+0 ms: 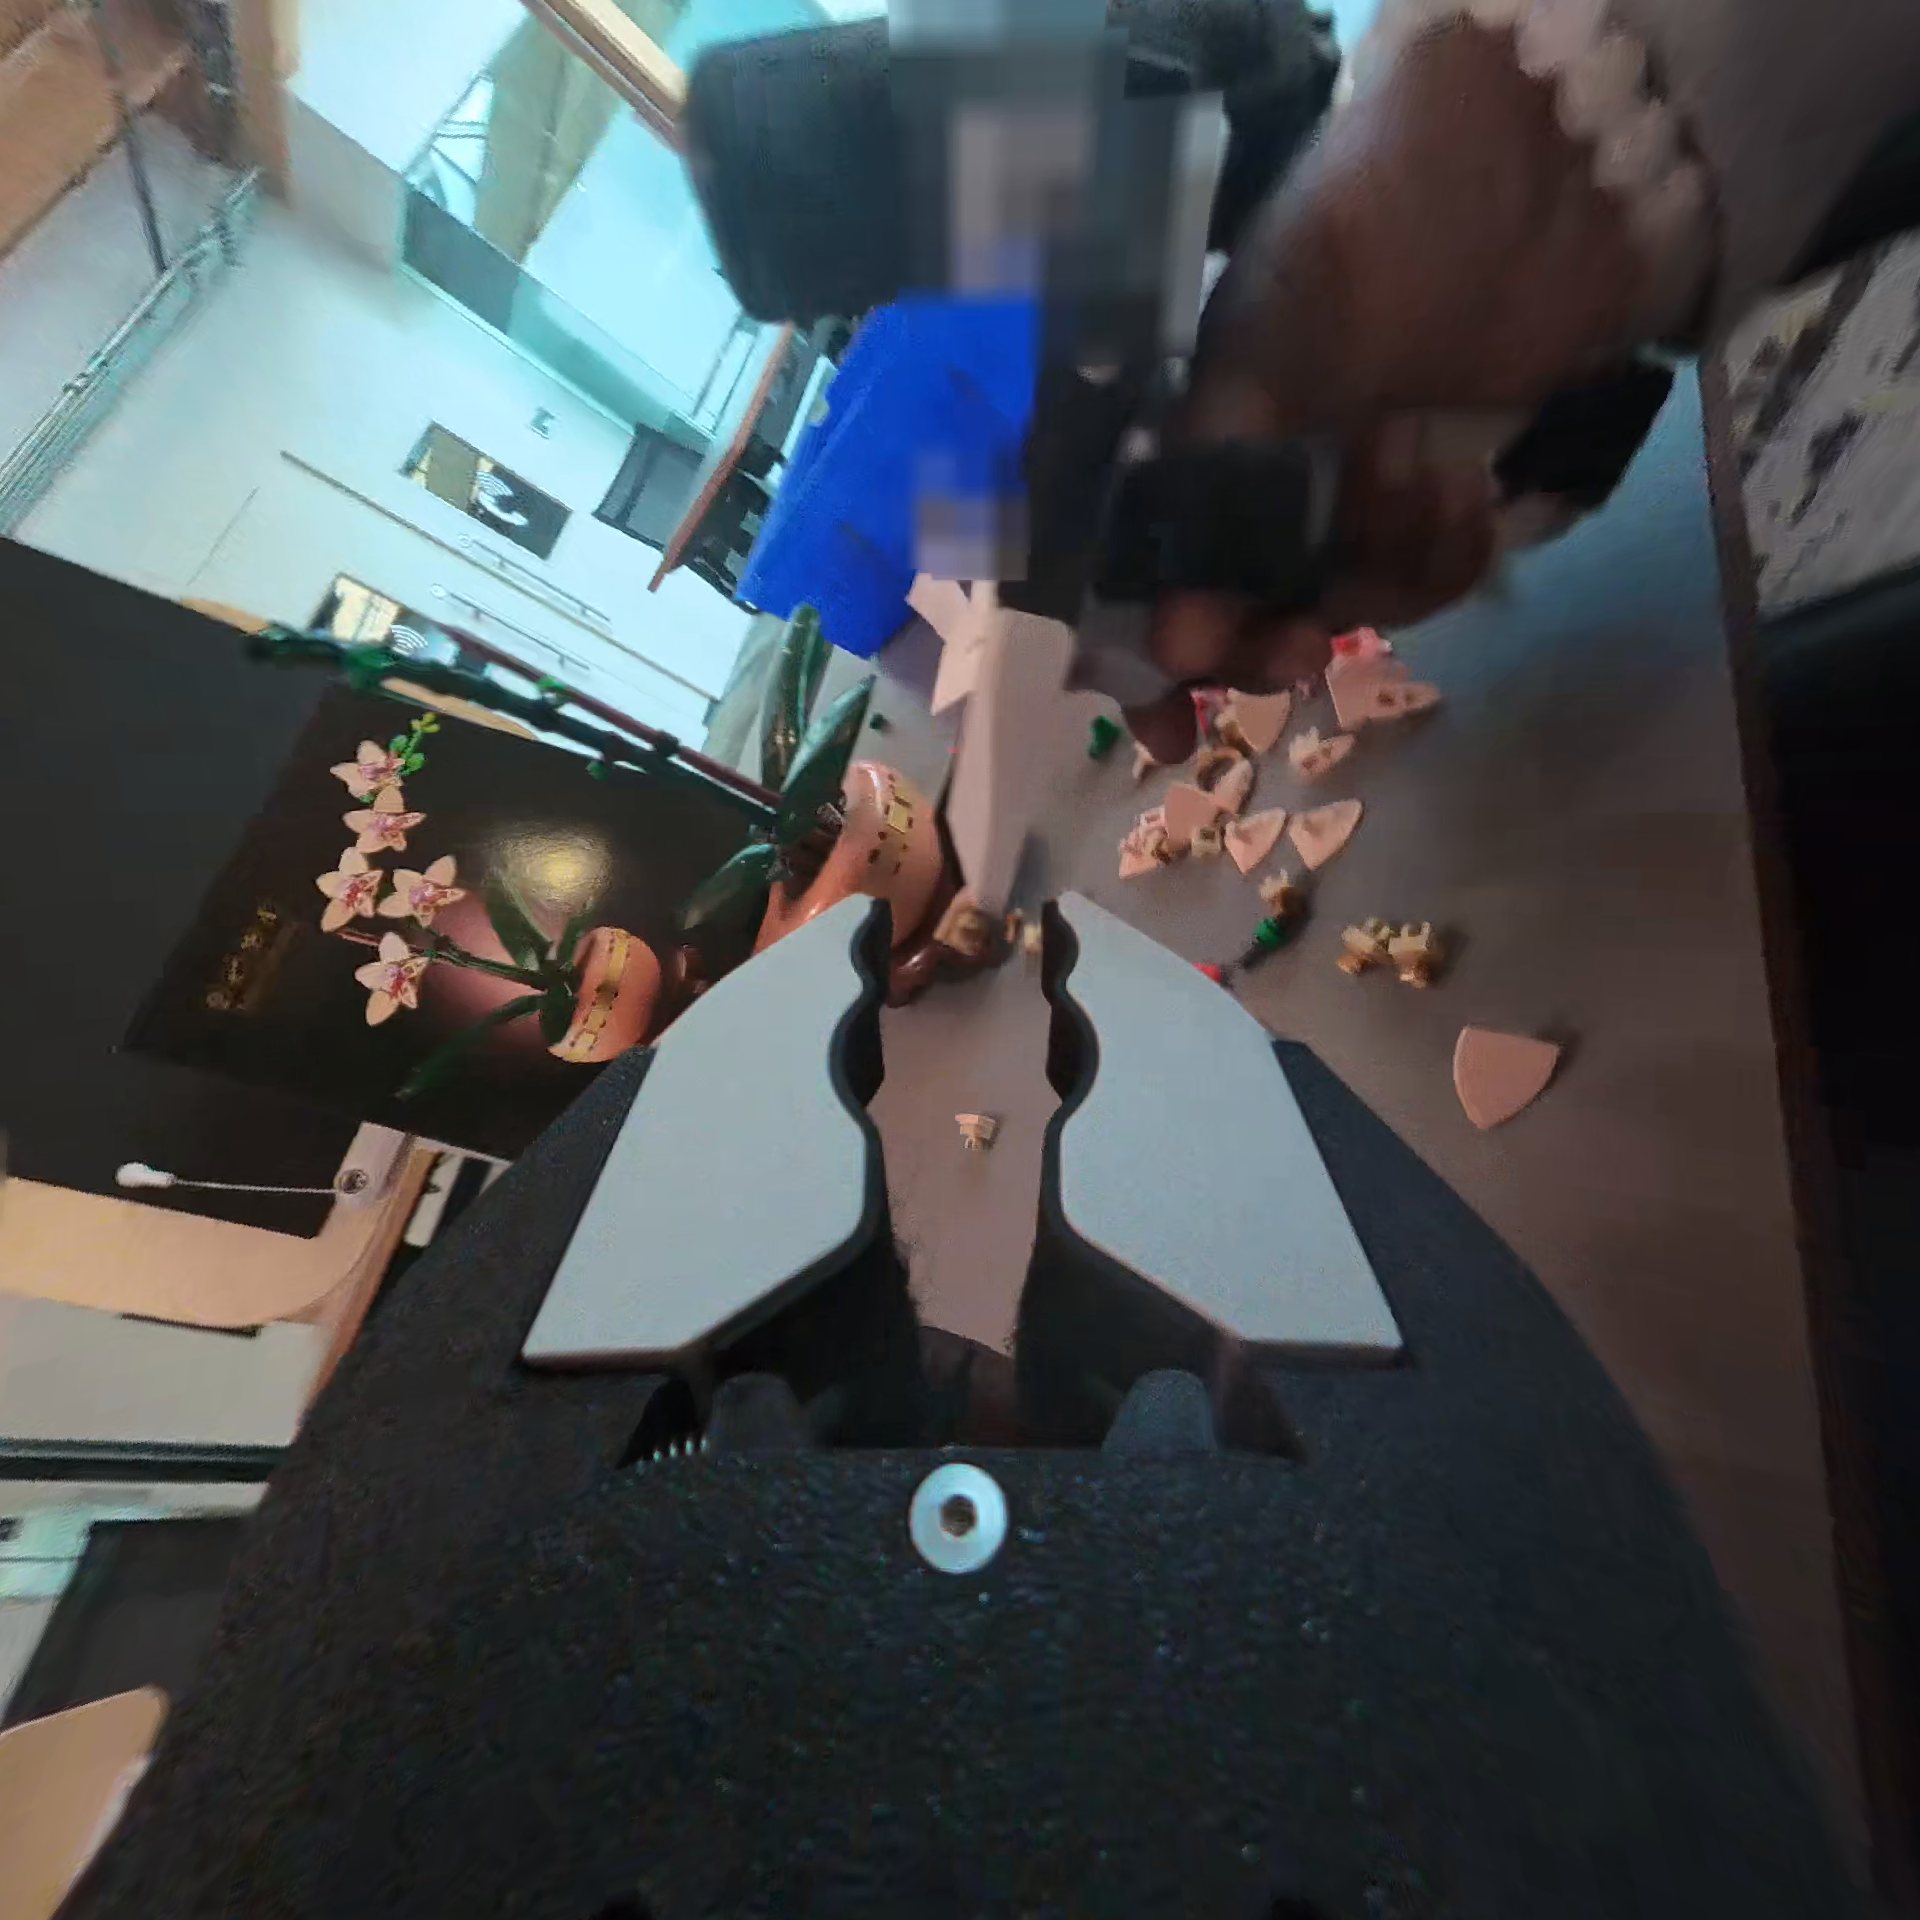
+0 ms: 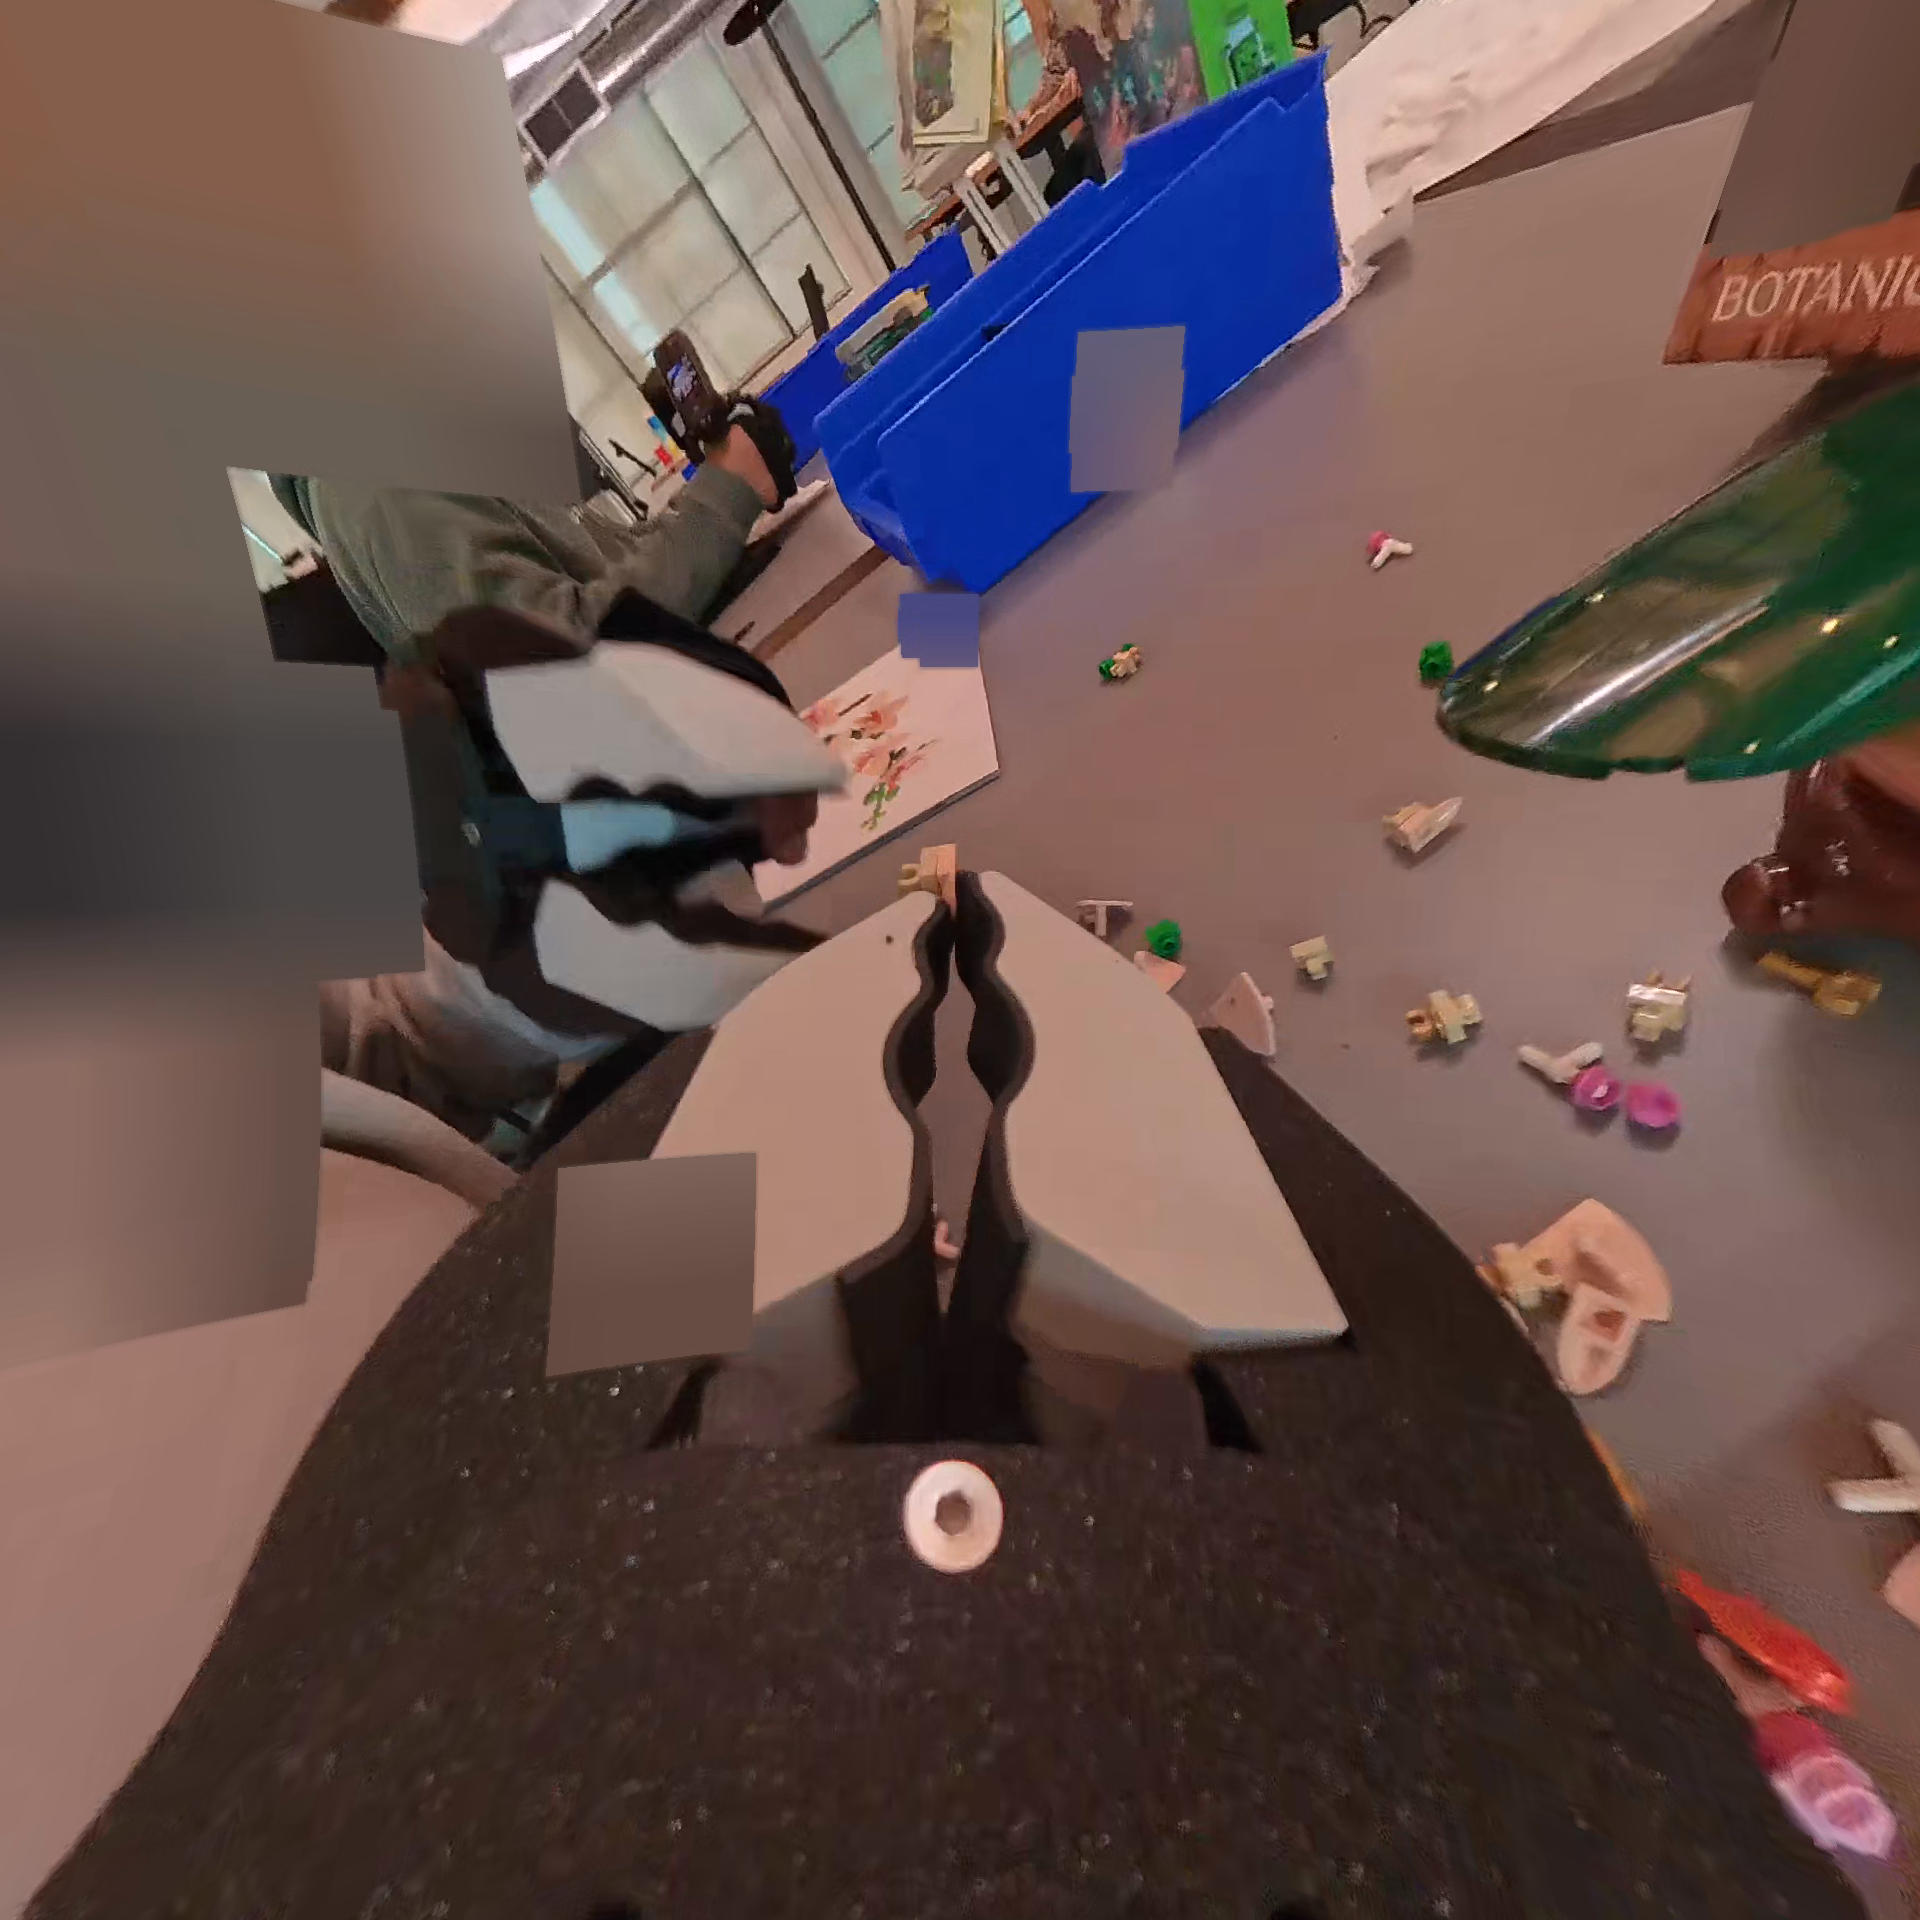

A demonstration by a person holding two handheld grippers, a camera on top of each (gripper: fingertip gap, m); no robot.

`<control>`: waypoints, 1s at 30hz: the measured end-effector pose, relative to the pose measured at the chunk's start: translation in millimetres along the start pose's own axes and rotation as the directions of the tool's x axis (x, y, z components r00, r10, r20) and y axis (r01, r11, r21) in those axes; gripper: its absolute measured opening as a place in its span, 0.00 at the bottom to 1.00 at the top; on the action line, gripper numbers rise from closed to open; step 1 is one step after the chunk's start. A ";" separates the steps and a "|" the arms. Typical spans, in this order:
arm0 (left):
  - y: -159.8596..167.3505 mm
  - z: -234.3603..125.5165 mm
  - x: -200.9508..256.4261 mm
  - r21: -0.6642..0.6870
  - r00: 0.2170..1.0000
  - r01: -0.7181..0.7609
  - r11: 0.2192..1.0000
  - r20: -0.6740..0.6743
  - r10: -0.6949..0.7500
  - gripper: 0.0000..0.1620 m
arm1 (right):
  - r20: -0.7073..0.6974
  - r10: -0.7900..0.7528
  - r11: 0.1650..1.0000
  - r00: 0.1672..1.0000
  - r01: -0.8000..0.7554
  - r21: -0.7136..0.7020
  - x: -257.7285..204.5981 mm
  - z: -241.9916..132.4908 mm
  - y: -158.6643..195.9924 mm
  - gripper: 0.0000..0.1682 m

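Note:
My right gripper [image 2: 954,894] is shut on a small tan brick piece [image 2: 930,871], pinched at the very fingertips above the grey table [image 2: 1299,727]. In the left wrist view its white finger [image 1: 992,769] reaches down in front of my left gripper [image 1: 966,914]. My left gripper is open with nothing between its pads. It also shows in the right wrist view [image 2: 821,862], open, just left of the tan piece. A tiny tan piece [image 1: 975,1127] lies on the table below the left fingers. A brick orchid pot [image 1: 883,831] with dark green leaves [image 1: 821,769] stands just beyond.
Loose pale petals [image 1: 1507,1070], tan connectors [image 2: 1444,1018], green studs [image 2: 1164,938] and magenta bits [image 2: 1621,1096] lie scattered on the table. A blue bin [image 2: 1091,364] stands at the back. A booklet [image 2: 904,758] lies flat. A dark box with an orchid picture [image 1: 416,914] stands to the left. A large green leaf [image 2: 1683,665] overhangs the right.

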State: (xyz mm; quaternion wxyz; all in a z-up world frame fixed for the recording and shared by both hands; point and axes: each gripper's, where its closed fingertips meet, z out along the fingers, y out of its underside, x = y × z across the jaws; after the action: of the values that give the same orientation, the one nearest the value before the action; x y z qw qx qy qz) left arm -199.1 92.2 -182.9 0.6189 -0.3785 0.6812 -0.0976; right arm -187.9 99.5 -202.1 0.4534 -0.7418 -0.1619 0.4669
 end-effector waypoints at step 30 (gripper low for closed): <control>0.9 -3.0 9.5 0.161 0.994 -0.037 0.986 -0.095 0.053 0.03 | 0.070 0.001 0.999 0.998 -0.005 0.049 -20.7 5.0 2.6 0.00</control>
State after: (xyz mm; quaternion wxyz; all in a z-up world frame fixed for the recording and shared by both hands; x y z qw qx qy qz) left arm -201.7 85.8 -190.2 0.6146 -0.3072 0.7096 -0.1563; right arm -203.2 87.0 -193.8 0.4649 -0.7138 -0.1650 0.4971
